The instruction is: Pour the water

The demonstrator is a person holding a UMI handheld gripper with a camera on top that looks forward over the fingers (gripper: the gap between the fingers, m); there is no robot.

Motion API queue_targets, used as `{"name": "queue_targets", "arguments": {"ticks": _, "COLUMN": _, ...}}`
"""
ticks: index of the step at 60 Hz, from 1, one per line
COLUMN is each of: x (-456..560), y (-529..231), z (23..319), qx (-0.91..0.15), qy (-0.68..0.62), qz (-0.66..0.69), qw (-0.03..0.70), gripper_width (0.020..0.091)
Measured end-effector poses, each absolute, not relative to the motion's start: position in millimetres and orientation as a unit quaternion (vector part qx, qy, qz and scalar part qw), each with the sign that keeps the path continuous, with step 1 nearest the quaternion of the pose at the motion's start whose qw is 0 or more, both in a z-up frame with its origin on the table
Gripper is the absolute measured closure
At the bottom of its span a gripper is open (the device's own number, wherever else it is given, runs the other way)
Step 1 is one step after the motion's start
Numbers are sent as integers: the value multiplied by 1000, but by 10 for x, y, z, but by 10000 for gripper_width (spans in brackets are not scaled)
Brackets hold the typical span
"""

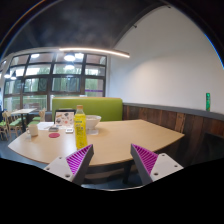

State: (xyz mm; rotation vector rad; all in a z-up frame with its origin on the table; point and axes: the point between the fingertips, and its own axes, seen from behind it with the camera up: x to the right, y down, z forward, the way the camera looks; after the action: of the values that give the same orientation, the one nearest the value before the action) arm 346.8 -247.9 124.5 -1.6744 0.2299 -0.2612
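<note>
your tongs (pixel 112 160) wide open and empty, yellow bottle (pixel 80 128) way ahead on the tabletop (pixel 120 138), bowl (pixel 93 123) just beside it

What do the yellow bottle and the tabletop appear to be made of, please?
The yellow bottle looks like clear glossy plastic holding yellow liquid, though it is small in view. The tabletop looks like smooth, pale wood or laminate. The gripper is open, well short of both.

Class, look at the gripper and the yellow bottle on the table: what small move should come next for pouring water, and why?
Probably ease the gripper forward toward the yellow bottle. Its fingers are open and empty, and the bottle stands upright on the table, beyond the fingers, not yet between them.
</note>
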Motion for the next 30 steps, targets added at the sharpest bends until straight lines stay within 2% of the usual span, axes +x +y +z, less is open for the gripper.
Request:
{"name": "queue_targets", "arguments": {"ticks": 13, "x": 3280, "y": -2359, "z": 1292, "qx": -739, "qy": 97, "qz": -123, "qw": 656, "gripper_width": 277}}
{"name": "queue_targets", "arguments": {"ticks": 30, "x": 2837, "y": -1233, "z": 1222, "qx": -739, "qy": 58, "qz": -84, "qw": 666, "gripper_width": 276}}
